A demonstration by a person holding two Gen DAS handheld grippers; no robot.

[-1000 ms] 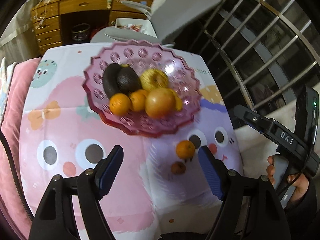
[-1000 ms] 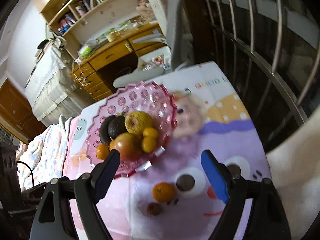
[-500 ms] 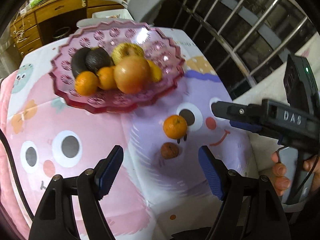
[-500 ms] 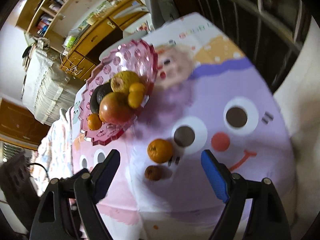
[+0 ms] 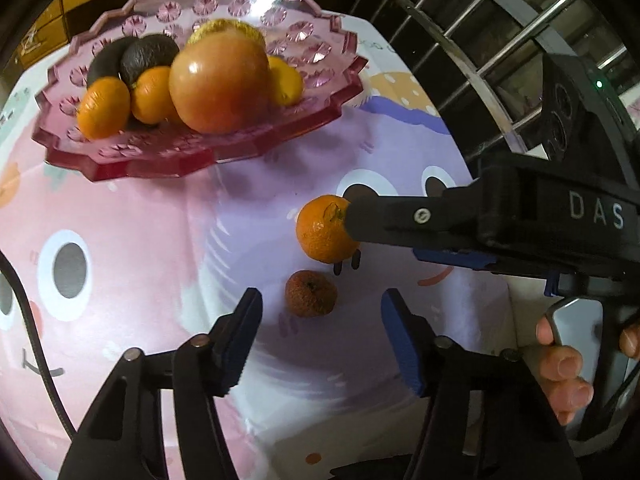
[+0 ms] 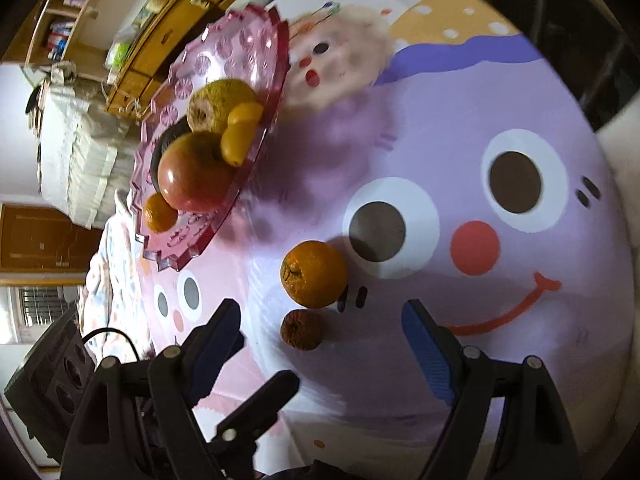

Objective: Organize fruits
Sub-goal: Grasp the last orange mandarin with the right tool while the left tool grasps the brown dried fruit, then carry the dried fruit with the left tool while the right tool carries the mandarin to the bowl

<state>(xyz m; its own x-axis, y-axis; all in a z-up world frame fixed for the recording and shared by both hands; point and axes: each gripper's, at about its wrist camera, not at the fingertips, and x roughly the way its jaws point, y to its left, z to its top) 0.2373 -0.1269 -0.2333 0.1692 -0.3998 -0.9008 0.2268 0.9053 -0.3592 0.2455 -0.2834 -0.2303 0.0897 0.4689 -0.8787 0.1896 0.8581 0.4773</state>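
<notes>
A bright orange mandarin (image 5: 325,228) and a small brownish, wrinkled mandarin (image 5: 310,293) lie on the cartoon tablecloth. The same two fruits show in the right wrist view, the orange mandarin (image 6: 313,273) above the brownish one (image 6: 301,329). A pink glass plate (image 5: 256,148) holds an apple (image 5: 219,84), avocados (image 5: 144,56), several mandarins and a yellow fruit. My left gripper (image 5: 322,330) is open, its jaws either side of the brownish mandarin, just short of it. My right gripper (image 6: 320,340) is open close before both loose fruits; its upper finger (image 5: 384,220) reaches the orange mandarin from the right.
The pink plate also shows in the right wrist view (image 6: 264,64) at the upper left. A metal railing (image 5: 500,40) runs along the table's far right side. A wooden desk (image 6: 176,28) and shelves stand beyond the table. The table's front edge is just below the grippers.
Both grippers have moved forward and down toward the two loose mandarins. The right gripper's finger has come in from the right up to the orange mandarin. Both stay open.
</notes>
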